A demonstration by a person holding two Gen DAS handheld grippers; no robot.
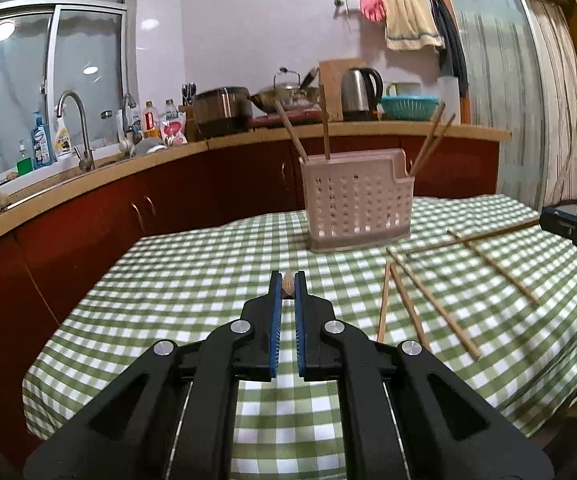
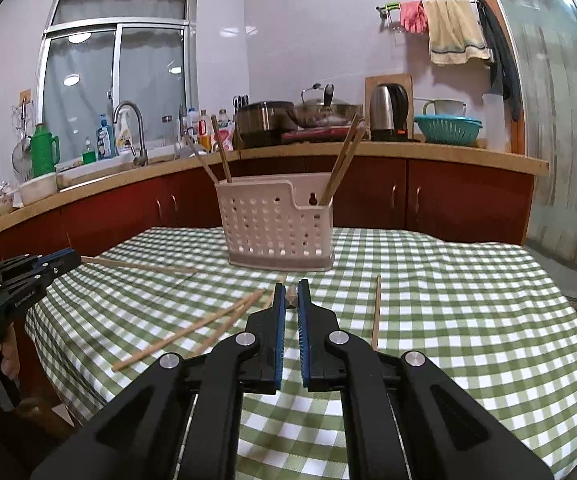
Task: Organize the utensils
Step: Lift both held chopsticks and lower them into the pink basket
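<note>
Your left claw [image 1: 287, 284] is pinching a chopstick [image 1: 287, 280] end-on between its blue pads, and your right claw [image 2: 291, 294] is doing the same with another chopstick [image 2: 291, 295], both held above the checked surface [image 1: 192, 264] and aimed toward the perforated utensil holder [image 1: 358, 204]. By the look of it you are partway through: four chopsticks already stand in the holder, two in the left compartment [image 1: 308, 132] and two in the lower right one [image 1: 430, 142]. What remains, besides the two you are holding, is the loose lot lying on the cloth [image 1: 428, 300], several sticks scattered to the right of the left claw, some crossing each other (an exact count is hard, since the fisheye bends them). As for writing, the side of the left claw's body in the right wrist view carries small white lettering [image 2: 24, 300], too fine to read with confidence, and the bottle labels by the sink [image 1: 42, 142] are not legible either.
</note>
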